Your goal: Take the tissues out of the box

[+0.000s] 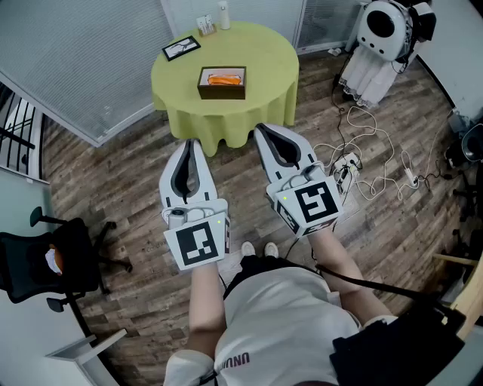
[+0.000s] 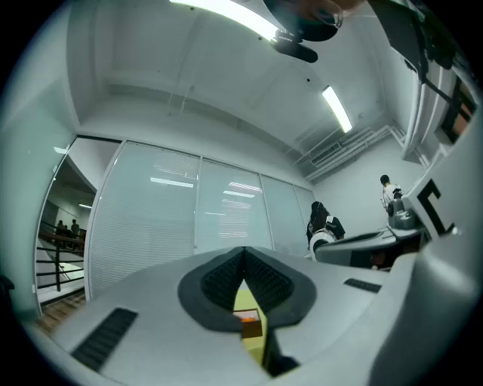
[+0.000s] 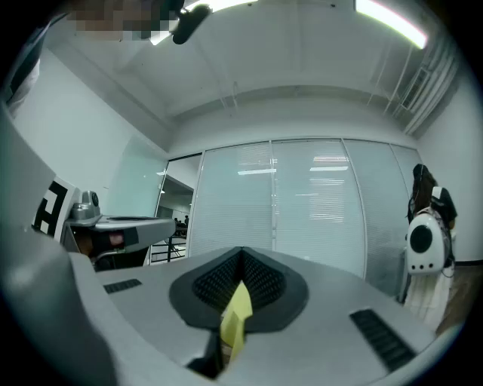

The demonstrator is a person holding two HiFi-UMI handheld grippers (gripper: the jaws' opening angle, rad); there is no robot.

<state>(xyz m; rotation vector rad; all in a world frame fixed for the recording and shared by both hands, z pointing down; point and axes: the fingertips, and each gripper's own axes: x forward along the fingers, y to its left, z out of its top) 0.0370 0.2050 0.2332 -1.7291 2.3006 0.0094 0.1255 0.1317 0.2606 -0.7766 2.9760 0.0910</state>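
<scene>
While the person stands back on the wooden floor (image 1: 113,188), the tissue box (image 1: 222,92) sits near the middle of a round surface (image 1: 266,62) draped in yellow-green cloth, well apart from both grippers and out beyond them on the far side. It is a dark brown box, and something orange shows in its open top.

Both grippers are held out side by side, pointing toward that surface. The left gripper (image 1: 190,147) has its jaws clenched, the ribbed pads meeting at the tips, and nothing is caught between them. Looking along those jaws, the box and a strip of the cloth show through the narrow slot lower down, far off and untouched. The right gripper (image 1: 262,132) is likewise closed tight on nothing. Along its jaws only a sliver of the yellow-green cloth shows through the slot.

On the far left part of the surface lies a black picture frame (image 1: 181,47), and a small white bottle (image 1: 223,15) stands at the far edge. A white robot (image 1: 381,34) stands off to the far right, with cables (image 1: 370,162) strewn over the floor near it. A black office chair (image 1: 64,256) is at the near left.
</scene>
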